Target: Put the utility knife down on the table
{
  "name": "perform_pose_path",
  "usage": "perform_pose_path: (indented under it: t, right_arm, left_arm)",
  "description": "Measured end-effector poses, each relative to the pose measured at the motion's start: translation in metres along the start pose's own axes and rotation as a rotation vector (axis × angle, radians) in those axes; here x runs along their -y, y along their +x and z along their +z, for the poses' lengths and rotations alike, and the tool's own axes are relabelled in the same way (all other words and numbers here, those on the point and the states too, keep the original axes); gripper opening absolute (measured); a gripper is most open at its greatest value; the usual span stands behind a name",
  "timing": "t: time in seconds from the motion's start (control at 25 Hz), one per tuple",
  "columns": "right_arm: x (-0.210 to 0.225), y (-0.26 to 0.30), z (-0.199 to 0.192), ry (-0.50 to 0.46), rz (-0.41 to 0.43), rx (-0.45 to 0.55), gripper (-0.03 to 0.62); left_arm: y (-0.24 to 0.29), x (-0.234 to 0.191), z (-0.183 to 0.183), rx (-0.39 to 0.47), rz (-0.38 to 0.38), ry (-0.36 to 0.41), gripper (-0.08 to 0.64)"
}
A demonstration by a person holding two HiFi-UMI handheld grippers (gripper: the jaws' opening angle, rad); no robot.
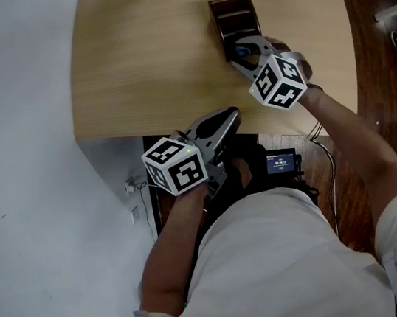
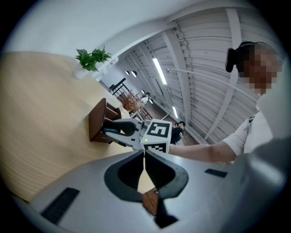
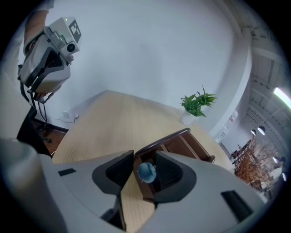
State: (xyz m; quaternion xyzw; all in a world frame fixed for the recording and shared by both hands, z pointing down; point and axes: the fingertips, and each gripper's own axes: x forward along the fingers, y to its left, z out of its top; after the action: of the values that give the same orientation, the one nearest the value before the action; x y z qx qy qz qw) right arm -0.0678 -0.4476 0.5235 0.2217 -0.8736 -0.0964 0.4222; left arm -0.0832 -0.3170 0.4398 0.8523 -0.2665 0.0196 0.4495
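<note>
At wooden holder (image 3: 182,145) | right gripper (image 3: 144,159) spread astride blue-topped utility knife (image 3: 147,172), no grip | pinch squarely, lift straight out | left gripper (image 2: 144,157) pinched together, empty

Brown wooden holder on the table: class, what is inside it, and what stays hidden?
In the holder, a blue-topped tool stands in the nearest compartment, between the open jaws of the right gripper. Its lower part is hidden behind the wall; the farther compartments' floors are unseen.
</note>
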Motion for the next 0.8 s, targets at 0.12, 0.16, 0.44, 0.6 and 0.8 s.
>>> perform_pose_path:
  t: [0.12, 0.16, 0.44, 0.6, 0.8]
  right_arm:
    - [-0.001, -0.006, 0.002, 0.011, -0.009, 0.006, 0.132]
    - [-0.001, -0.008, 0.002, 0.014, -0.013, 0.008, 0.132]
    - [0.006, -0.014, -0.001, 0.023, -0.039, -0.010, 0.132]
    - [0.010, -0.023, -0.005, 0.033, -0.054, -0.033, 0.131]
    - [0.007, -0.034, -0.012, 0.053, -0.071, -0.057, 0.130]
  left_arm:
    - [0.000, 0.003, 0.000, -0.001, -0.005, 0.006, 0.005]
    - [0.000, 0.004, 0.000, -0.001, -0.007, 0.009, 0.005]
    - [0.003, 0.005, 0.009, -0.007, -0.025, 0.021, 0.005]
    - [0.004, 0.010, 0.013, -0.017, -0.040, 0.030, 0.005]
    - [0.004, 0.013, 0.015, -0.026, -0.058, 0.039, 0.005]
